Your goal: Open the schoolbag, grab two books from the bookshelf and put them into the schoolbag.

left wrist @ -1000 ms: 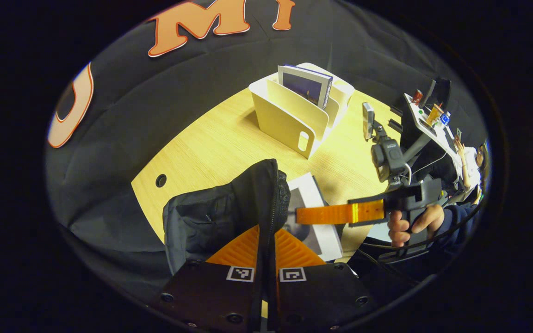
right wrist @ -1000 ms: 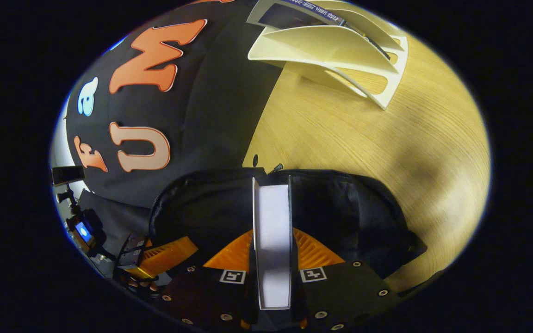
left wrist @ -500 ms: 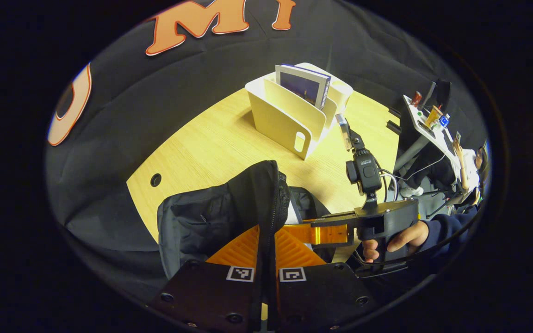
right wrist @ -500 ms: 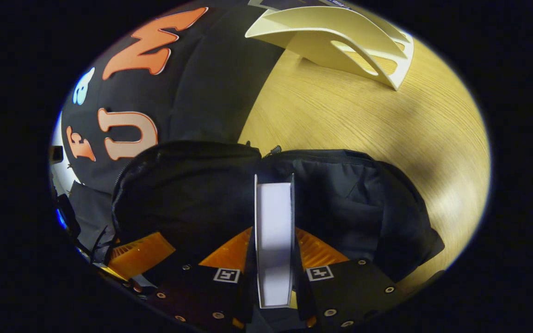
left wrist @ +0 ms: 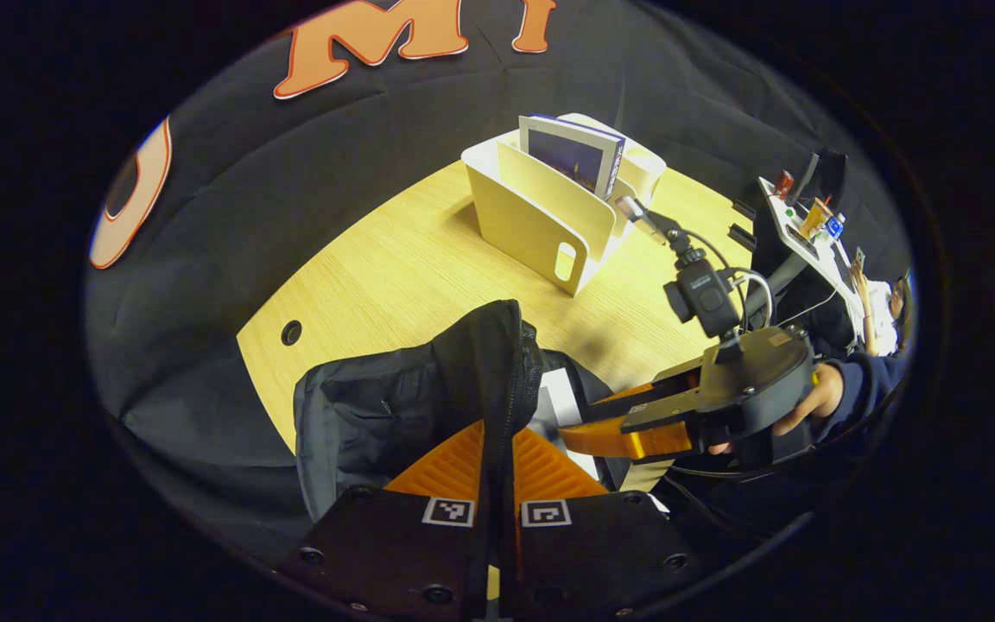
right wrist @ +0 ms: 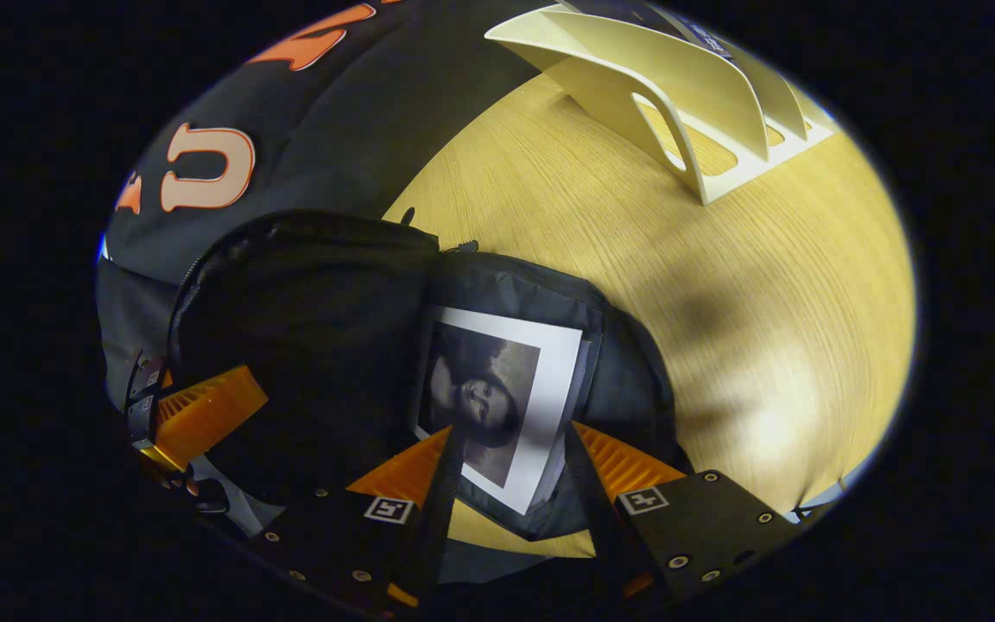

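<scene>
Schoolbag [right wrist: 307, 294] fabric is soft, so left gripper [left wrist: 497, 449] pinches its flap edge; right gripper [right wrist: 506, 462] stands apart, 1 stiff book [right wrist: 497, 397] lying inside.

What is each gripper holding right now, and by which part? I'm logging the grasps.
The left gripper is shut on the schoolbag, pinching its raised zipper edge. The right gripper is open and holds nothing; the book lies in the bag.
</scene>
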A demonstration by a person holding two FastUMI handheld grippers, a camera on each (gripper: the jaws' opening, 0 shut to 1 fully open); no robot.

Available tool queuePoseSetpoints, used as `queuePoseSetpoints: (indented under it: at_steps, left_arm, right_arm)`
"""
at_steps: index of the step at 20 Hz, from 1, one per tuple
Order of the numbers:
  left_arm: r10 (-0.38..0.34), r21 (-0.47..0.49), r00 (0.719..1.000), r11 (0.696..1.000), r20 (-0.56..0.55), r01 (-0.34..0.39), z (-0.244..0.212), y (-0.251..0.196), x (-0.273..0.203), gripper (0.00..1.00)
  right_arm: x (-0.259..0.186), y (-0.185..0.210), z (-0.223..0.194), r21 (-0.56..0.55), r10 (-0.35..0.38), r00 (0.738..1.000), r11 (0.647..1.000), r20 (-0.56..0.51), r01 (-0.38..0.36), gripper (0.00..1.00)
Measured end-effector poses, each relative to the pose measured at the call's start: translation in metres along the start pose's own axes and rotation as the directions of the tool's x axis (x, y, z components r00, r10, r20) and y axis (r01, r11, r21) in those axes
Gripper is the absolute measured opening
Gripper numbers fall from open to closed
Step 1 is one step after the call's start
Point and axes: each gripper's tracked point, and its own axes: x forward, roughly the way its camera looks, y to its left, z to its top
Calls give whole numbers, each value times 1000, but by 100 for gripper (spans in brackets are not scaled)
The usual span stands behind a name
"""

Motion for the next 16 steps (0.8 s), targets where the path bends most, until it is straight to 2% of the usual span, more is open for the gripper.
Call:
queuePoseSetpoints:
  at_steps: [1, 5, 8, 9, 10, 13, 16]
  left_arm:
    - [-2, -4, 1000, 1000, 0, 2, 0, 1, 0, 6]
    - [-4, -14, 1000, 1000, -3, 4, -1, 1, 3, 6]
    - [-1, -16, 1000, 1000, -7, 1, 0, 1, 5, 6]
    - [-3, -18, 1000, 1000, -9, 2, 0, 0, 7, 6]
    - [-2, -22, 1000, 1000, -9, 2, 0, 0, 8, 6]
    - [-2, -31, 1000, 1000, -14, 2, 0, 0, 11, 6]
    - [-3, -48, 1000, 999, -13, 2, 2, -1, 15, 6]
  right_arm:
    - [-5, -6, 2, -27, -27, 1000, 999, 0, 27, 75]
    - [-33, -29, 11, -110, -112, 994, 988, 3, 112, 80]
    - [-59, -42, 22, -140, -145, 989, 980, 9, 144, 81]
    - [-67, -47, 27, -153, -158, 987, 976, 15, 158, 77]
    - [-75, -53, 32, -167, -173, 985, 970, 23, 174, 89]
    - [-94, -71, 46, -192, -228, 973, 954, 25, 229, 95]
    - [-112, -78, 61, -218, -253, 967, 943, 23, 252, 96]
